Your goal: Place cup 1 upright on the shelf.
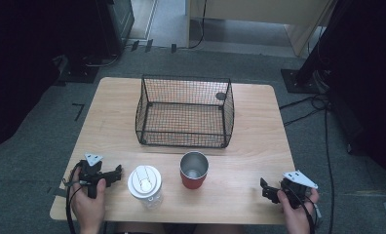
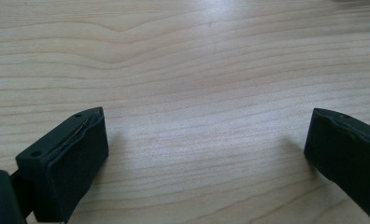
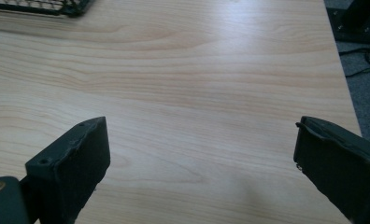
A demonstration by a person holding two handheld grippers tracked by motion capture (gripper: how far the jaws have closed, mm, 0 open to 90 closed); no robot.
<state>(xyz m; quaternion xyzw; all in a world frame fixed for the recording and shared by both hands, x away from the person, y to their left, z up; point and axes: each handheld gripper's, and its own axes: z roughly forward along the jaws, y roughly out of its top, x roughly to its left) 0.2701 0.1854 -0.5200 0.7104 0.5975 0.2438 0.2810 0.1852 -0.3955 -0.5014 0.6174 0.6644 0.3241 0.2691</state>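
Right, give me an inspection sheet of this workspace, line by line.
Surface: light wooden table, bare between items.
Job's things: clear bottle with white lid and red cup, both upright near the front edge; empty wire basket behind them.
Clutter: nothing seen.
Grippers: left gripper and right gripper both open, holding nothing.
Cables: black cables on the floor at right.
Surroundings: grey carpet, dark stands.
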